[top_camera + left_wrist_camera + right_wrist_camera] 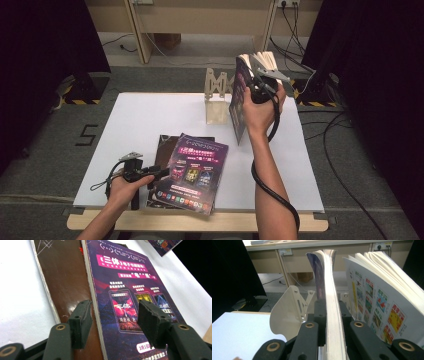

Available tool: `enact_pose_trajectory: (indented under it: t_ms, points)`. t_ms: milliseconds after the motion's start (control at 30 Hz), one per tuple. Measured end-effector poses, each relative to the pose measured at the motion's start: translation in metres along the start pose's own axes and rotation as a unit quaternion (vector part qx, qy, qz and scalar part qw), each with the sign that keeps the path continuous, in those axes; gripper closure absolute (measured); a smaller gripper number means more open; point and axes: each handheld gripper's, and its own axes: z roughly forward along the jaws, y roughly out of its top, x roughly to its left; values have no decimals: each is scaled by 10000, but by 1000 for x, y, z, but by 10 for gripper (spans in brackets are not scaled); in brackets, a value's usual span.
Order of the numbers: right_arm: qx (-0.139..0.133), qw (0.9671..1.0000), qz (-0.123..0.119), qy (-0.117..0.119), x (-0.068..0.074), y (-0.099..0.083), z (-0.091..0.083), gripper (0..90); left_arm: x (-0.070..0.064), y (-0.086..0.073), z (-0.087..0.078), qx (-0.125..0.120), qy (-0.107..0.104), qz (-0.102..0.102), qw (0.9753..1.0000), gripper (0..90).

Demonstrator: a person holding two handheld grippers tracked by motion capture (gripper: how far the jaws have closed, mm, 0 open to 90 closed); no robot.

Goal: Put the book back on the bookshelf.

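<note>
A purple-covered book (196,170) lies on top of a brown book (164,146) at the near left of the white board (140,120). My left gripper (158,173) rests at their left edge. In the left gripper view it (116,321) is open, its jaws straddling the edge of the purple book (125,280) above the brown one (65,282). My right gripper (254,80) holds another purple-covered book (239,102) upright over the far right of the board. It (331,312) is shut on a sheaf of that book's pages (329,277), while other pages (382,302) fan out to the right.
A pale wooden book stand (217,100) stands at the far middle of the board, just left of the raised book; the stand (289,310) also shows behind my right jaws. Cables (345,165) lie on the floor at right. Dark curtains (40,60) flank the table.
</note>
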Motion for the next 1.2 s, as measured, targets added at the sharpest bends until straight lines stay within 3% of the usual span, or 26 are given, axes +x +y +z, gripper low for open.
enact_pose_trajectory:
  t_ms: [1200]
  points:
    - [-117, 9998, -15, -159, 1, 13, 26, 829, 1, 0, 1, 25, 5, 11, 10000, 438]
